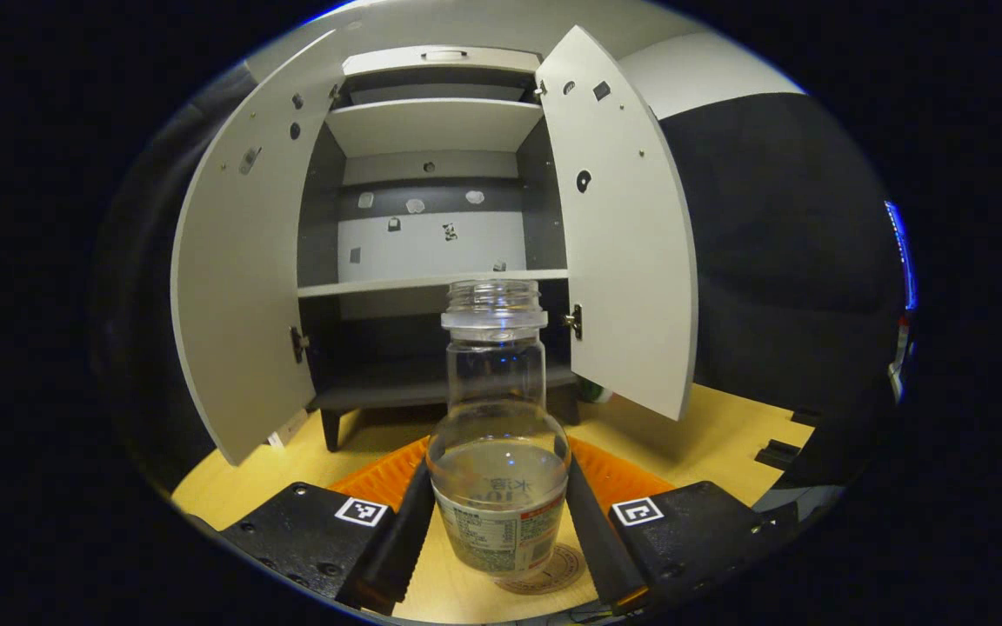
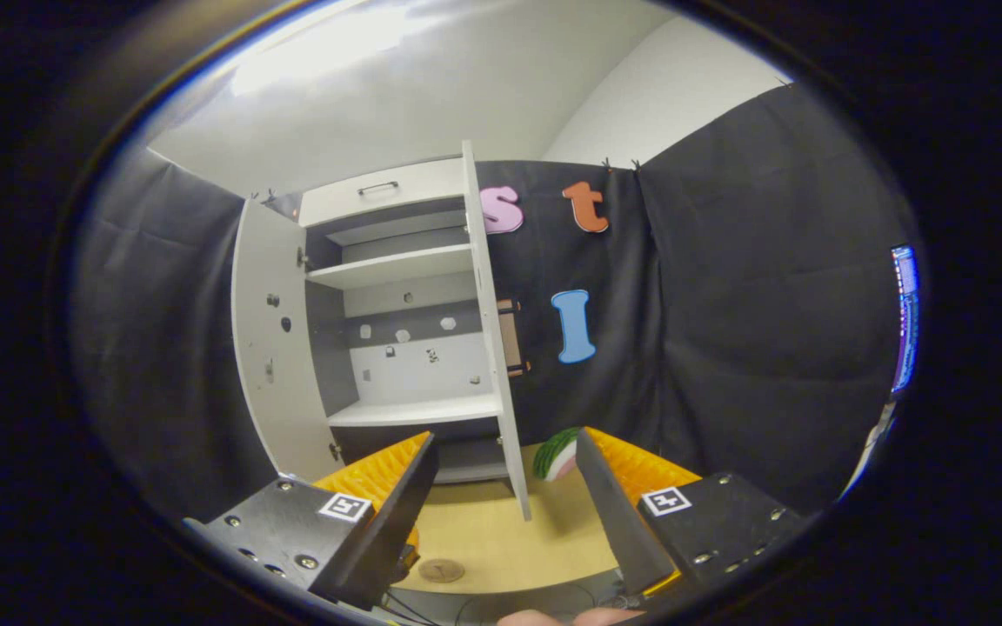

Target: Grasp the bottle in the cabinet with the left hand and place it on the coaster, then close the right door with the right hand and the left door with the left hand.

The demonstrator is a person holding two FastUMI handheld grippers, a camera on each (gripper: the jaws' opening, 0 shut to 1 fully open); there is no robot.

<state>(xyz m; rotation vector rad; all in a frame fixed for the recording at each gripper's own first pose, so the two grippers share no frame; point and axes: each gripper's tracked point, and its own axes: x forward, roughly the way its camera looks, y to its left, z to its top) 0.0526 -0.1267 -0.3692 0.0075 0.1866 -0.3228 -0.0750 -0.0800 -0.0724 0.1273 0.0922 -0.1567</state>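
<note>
Wooden tabletop [image 1: 710, 435]: left tool [image 1: 498, 522] seemingly clamps clear bottle [image 1: 497, 435]; right tool [image 2: 501, 504] wide.

Light wood tabletop [image 1: 710, 435] carries a white cabinet [image 1: 431, 156] on short dark legs, both doors open. In front of it, a round coaster [image 1: 557, 572] lies flat on the wood w/ a clear bottle [image 1: 498, 435] upright over it. Right gripper view: watermelon-slice toy [image 2: 556, 453] on table near the right door's lower edge.
</note>
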